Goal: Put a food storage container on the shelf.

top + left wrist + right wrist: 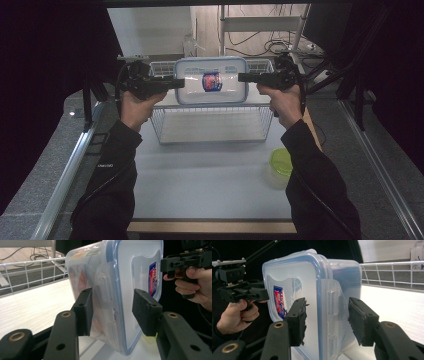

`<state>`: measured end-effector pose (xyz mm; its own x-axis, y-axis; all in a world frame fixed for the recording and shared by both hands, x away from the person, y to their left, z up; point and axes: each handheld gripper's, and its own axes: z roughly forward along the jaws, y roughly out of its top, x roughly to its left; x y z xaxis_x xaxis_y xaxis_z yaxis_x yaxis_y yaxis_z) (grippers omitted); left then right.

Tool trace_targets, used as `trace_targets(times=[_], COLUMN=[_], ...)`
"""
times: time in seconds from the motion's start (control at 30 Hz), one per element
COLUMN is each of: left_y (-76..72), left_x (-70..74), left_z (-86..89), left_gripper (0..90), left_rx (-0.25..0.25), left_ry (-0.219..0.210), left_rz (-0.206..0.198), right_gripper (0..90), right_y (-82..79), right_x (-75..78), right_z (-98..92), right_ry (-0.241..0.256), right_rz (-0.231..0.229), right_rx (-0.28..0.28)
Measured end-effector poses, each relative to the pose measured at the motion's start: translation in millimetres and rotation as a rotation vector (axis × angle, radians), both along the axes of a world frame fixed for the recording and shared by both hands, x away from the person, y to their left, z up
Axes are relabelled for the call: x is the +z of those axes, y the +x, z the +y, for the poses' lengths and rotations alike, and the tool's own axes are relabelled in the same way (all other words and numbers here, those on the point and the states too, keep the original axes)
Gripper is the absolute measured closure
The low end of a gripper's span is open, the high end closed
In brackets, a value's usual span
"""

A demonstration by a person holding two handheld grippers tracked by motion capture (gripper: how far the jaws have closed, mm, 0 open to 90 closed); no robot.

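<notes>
Left gripper, right gripper jaws wide astride lidded plastic box; orange contents blurred; above wire basket.

A wire basket sits mid-table, a green-lidded tub nearer right.

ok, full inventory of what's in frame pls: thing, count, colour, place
food box: 1, clear with a blue-rimmed lid and a red and blue sticker, held up above the wire basket between the two grippers
wire basket: 1, white, far middle of the table
round tub: 1, clear with a yellow-green lid, on the table near the right forearm
table: 1, pale top with a wooden front edge
left gripper: 1, black, at the box's left side, jaws either side of its latch edge, a gap showing at one pad
right gripper: 1, black, at the box's right side, jaws astride the latch there
hands and dark sleeves: 2, coming in from the bottom
</notes>
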<state>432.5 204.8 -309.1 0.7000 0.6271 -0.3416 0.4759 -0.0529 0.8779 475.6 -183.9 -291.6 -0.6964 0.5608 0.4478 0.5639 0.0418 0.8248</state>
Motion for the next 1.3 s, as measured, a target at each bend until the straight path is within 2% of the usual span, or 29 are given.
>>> trace_targets(times=[0.33, 0.57, 0.7, 0.97, 1.07, 1.1, 1.13, 1.17, 1.2, 1.3], left_y=[11.8, 15.2, 15.5, 15.4, 13.7, 13.7, 14.1, 14.6, 15.8, 16.9], left_x=[-9.8, -11.6, -12.9, -11.3, -10.7, -10.7, -12.1, -13.7, -16.1, -18.9], left_z=[0.8, 2.3, 0.2, -2.4, -7.1, -7.1, -9.5, -10.4, -9.7, -7.1], left_gripper=[51.5, 51.5, 49.3, 47.1, 47.9, 46.9, 46.9, 45.1, 43.9, 46.2], left_rx=[0.015, 0.008, 0.017, 0.043, 0.067, 0.067, 0.076, 0.079, 0.082, 0.077], left_ry=[-0.016, -0.028, -0.008, 0.011, 0.097, 0.097, 0.127, 0.134, 0.120, 0.084], left_rz=[0.035, 0.024, -0.004, -0.007, -0.027, -0.027, -0.028, -0.022, -0.017, -0.013], right_gripper=[49.8, 49.3, 47.9, 47.6, 46.7, 46.7, 45.9, 44.5, 41.9, 41.3], right_y=[11.3, 16.3, 16.4, 15.2, 14.6, 14.6, 14.6, 14.3, 15.9, 19.8], right_x=[-5.9, -10.2, -12.0, -14.5, -14.8, -14.8, -15.2, -15.8, -17.9, -22.5], right_z=[3.3, 1.8, 3.4, 4.1, 5.3, 5.3, 6.3, 7.5, 7.4, 5.0], right_ry=[-0.014, 0.022, 0.016, 0.023, 0.015, 0.015, 0.000, -0.008, -0.017, 0.021], right_rz=[0.022, 0.040, 0.017, 0.007, 0.012, 0.012, 0.004, 0.008, 0.017, 0.042], right_rx=[-0.021, -0.032, -0.044, -0.052, -0.055, -0.055, -0.059, -0.066, -0.078, -0.083])
